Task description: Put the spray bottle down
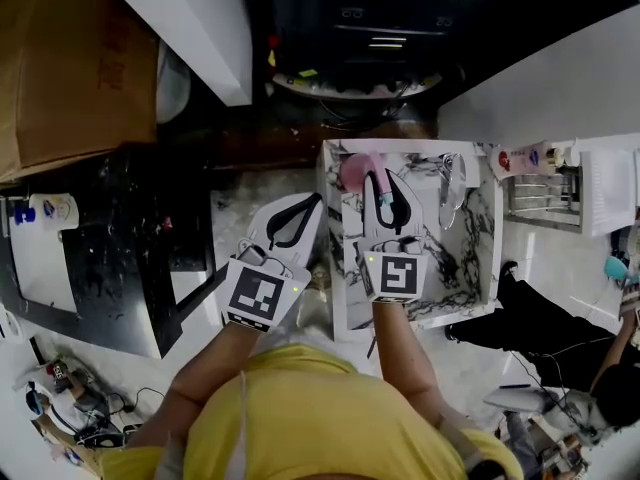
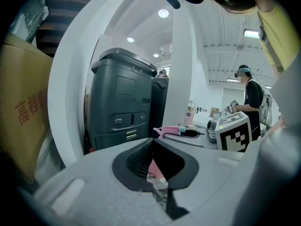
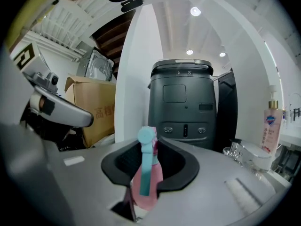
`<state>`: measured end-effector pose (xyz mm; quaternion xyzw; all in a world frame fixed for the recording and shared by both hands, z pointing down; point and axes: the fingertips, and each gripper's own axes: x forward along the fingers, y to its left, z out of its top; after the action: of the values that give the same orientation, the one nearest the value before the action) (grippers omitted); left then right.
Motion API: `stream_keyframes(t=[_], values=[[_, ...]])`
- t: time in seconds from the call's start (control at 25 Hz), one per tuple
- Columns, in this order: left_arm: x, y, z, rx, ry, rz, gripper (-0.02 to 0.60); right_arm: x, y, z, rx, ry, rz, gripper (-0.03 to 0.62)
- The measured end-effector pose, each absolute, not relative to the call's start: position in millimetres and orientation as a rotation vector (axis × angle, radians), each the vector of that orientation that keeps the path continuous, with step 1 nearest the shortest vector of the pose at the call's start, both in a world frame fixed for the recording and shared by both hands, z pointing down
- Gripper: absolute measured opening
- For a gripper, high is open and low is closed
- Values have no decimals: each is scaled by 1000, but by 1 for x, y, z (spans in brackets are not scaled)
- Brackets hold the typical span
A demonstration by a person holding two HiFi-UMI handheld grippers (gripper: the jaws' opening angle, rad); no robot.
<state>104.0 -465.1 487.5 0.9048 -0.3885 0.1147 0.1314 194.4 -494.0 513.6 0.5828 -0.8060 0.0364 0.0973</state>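
Set-down apparently under way: spray bottle (image 3: 146, 182) clenched in the right gripper (image 3: 150, 145), upright over the far left of the marble table (image 1: 470, 258). Next, likely: lower until the base rests, then release. Pink body, teal trigger head. Off the table's left edge, left gripper (image 1: 300, 208) closed on nothing.

Cardboard box (image 1: 70, 68) at left; marble-patterned table (image 1: 470, 258) centre; soap bottle (image 3: 272, 126) right of grey machine (image 3: 183, 102).
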Motion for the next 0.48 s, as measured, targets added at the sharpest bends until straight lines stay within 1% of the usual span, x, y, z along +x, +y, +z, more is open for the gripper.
stream_keyframes(t=[0.24, 0.48], values=[[103, -461, 488, 2624, -1129, 339, 0, 196, -493, 517, 1742, -2378, 154, 93], [103, -447, 481, 2628, -1144, 332, 0, 198, -487, 526, 1707, -2344, 190, 215]])
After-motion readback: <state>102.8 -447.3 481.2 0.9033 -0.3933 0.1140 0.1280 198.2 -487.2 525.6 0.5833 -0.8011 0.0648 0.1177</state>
